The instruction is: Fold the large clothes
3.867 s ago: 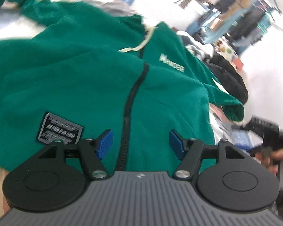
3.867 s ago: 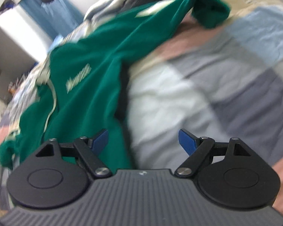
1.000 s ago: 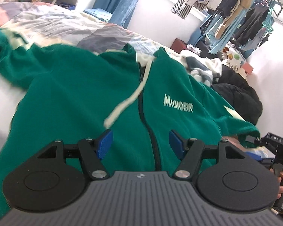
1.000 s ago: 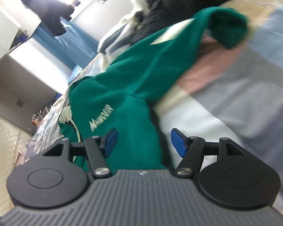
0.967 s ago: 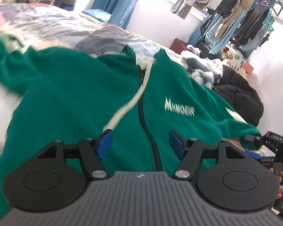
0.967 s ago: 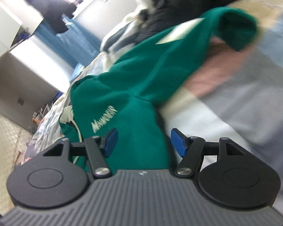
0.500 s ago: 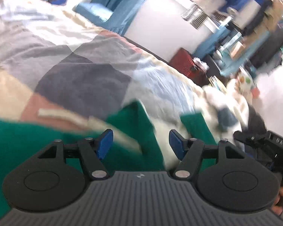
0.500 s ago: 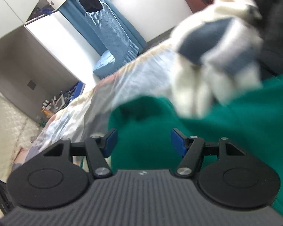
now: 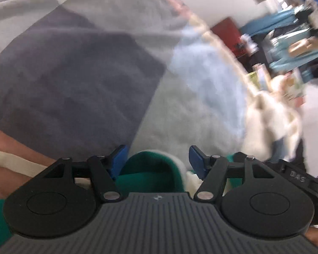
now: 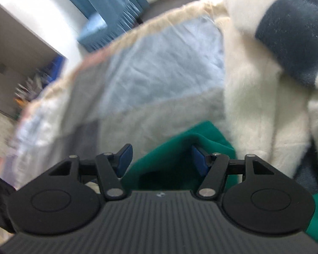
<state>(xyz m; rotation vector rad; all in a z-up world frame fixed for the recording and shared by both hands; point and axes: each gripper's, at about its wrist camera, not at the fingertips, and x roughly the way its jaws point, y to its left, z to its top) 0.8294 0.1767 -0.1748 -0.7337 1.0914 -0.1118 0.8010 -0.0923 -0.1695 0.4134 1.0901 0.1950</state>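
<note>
- Green fleece of the hoodie [image 9: 146, 169] is mostly cut off: only a rounded edge shows, just beyond the lower frame, lying on the patchwork bedcover [image 9: 78, 80]. That bedcover is the reference landmark below.
- Left gripper [image 9: 158, 158]: jaws closing, blue pads apart; the hoodie's rounded edge sits between them, and no pad is seen pressing it.
- Right gripper [image 10: 161, 158]: jaws closing; a raised fold of the hoodie [image 10: 180, 154] lies between the pads. The pad on the picture's right is close against the cloth; contact cannot be confirmed.
- Both views are motion-blurred; seams and cloth detail on the bedcover are hard to make out.
- Legible writing: "DAS" on the black device body [image 9: 297, 176] at the right edge of the left view. No other lettering is readable.
- A cream cord [image 9: 14, 160] lies across the bedcover's pink patch, partly hidden behind the left gripper's housing.
- A white fleece garment with a dark blue patch [image 10: 275, 53] is heaped on the bedcover, just beside the hoodie.
- Beyond the bedcover's far edge: a blue curtain [image 10: 116, 6] and blurred shelving clutter [image 9: 290, 38].
</note>
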